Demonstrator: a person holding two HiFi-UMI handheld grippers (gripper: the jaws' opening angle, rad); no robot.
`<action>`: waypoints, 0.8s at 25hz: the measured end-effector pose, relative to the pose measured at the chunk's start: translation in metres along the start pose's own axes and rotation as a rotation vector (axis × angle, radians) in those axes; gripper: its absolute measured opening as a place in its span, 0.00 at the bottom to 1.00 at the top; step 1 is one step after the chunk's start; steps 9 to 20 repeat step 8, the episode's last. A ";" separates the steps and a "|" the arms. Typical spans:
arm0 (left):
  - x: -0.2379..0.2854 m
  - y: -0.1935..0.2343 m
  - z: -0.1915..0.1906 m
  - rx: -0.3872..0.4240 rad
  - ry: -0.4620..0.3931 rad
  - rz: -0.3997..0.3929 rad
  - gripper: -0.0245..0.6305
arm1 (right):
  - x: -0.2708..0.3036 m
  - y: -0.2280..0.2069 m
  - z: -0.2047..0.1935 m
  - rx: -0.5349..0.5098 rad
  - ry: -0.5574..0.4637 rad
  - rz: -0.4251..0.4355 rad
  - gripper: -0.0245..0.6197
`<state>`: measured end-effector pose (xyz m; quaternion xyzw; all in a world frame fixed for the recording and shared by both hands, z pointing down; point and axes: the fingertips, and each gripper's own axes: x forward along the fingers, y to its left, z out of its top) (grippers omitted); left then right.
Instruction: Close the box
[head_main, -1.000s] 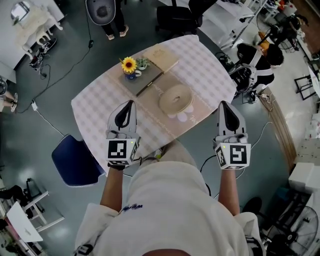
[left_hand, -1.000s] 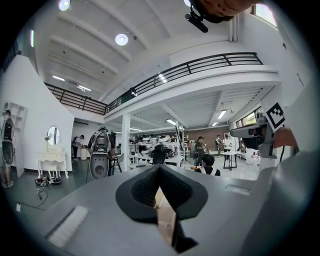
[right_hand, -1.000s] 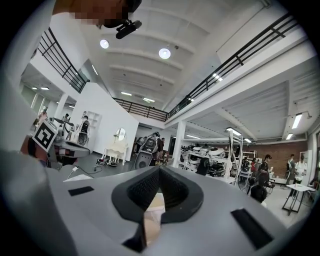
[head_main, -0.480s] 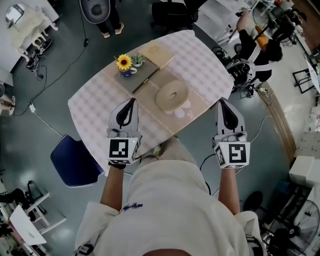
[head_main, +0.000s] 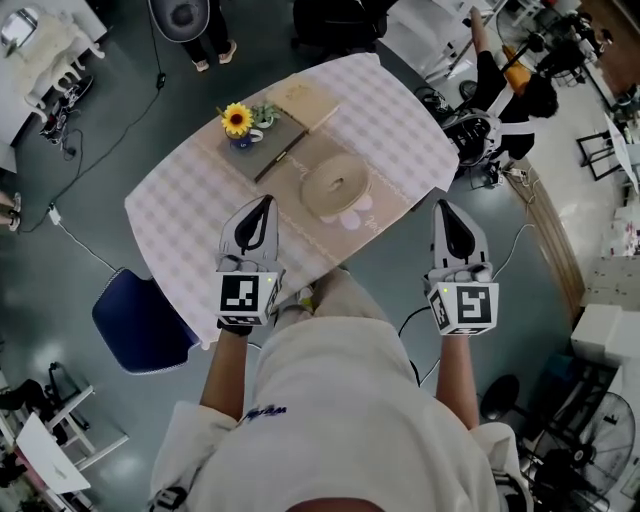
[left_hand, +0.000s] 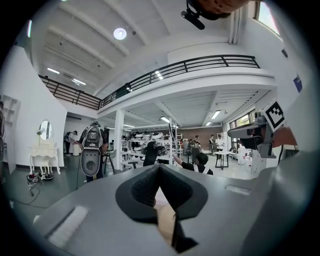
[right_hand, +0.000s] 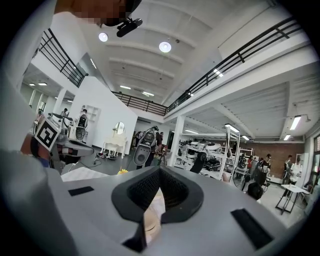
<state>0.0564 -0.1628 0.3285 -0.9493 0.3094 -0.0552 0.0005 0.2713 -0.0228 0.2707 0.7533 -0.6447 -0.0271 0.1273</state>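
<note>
Above an oval table (head_main: 180, 210) under a pale checked cloth, a person holds the left gripper (head_main: 262, 200) and the right gripper (head_main: 446, 205), each with its jaws pressed together on nothing. Only the head view shows the round beige box (head_main: 335, 185), lying on the cloth ahead of and between the grippers, apart from both. Both gripper views look level across a hall with a railed balcony (left_hand: 200, 62); the right gripper view alone also catches the yellow sunflower (right_hand: 122, 171).
</note>
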 end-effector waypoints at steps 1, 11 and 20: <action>0.000 -0.001 -0.001 -0.004 0.001 0.000 0.04 | -0.001 -0.002 -0.001 -0.002 0.004 -0.002 0.04; 0.002 0.003 -0.010 -0.026 0.007 0.005 0.04 | 0.003 0.000 0.005 -0.028 0.018 0.006 0.04; 0.002 0.003 -0.010 -0.026 0.007 0.005 0.04 | 0.003 0.000 0.005 -0.028 0.018 0.006 0.04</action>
